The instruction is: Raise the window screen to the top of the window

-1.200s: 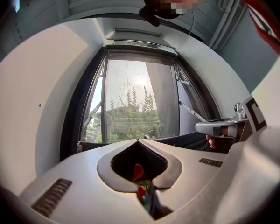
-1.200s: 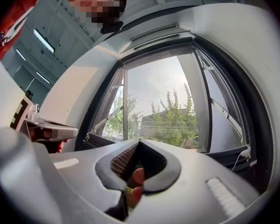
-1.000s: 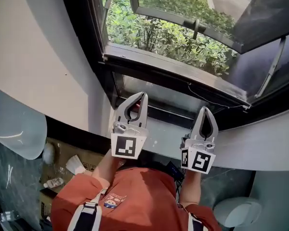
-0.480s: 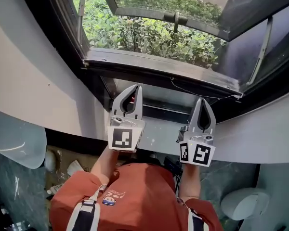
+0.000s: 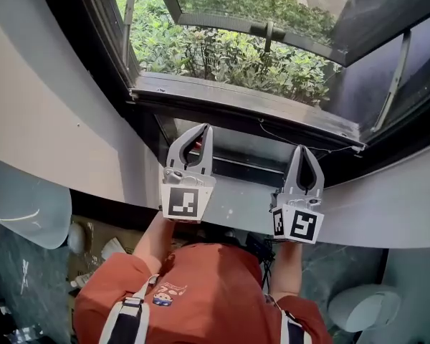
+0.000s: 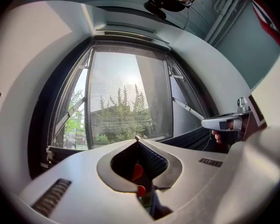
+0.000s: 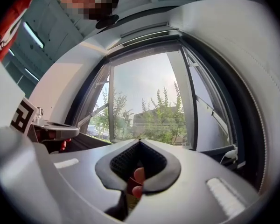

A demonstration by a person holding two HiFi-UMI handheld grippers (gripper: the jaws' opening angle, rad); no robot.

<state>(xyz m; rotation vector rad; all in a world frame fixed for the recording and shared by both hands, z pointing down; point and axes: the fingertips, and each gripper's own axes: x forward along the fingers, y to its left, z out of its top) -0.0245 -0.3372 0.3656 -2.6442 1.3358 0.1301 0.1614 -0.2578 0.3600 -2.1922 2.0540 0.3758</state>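
Note:
A black window frame fills the upper part of the head view. A dark rail (image 5: 244, 106), seemingly the window screen's lower bar, runs across the low part of the opening, with a thin cord (image 5: 279, 133) hanging off it. In both gripper views a fine haze like mesh (image 6: 126, 101) covers the opening. My left gripper (image 5: 203, 128) is shut and empty, its tip just short of that rail. My right gripper (image 5: 303, 149) is also shut and empty, beside it above the white sill (image 5: 236, 205). The shut jaw tips (image 6: 137, 138) (image 7: 140, 140) point at the window.
Beyond the rail an open casement sash (image 5: 272, 31) with a handle tilts outward over green shrubs (image 5: 222, 56). A metal stay (image 5: 390, 84) slants at the right. White rounded fixtures sit at lower left (image 5: 21, 199) and lower right (image 5: 358, 307); a cardboard box (image 5: 93, 253) lies below.
Both grippers have edged a little closer to the window rail, still shut. The head view has shifted slightly.

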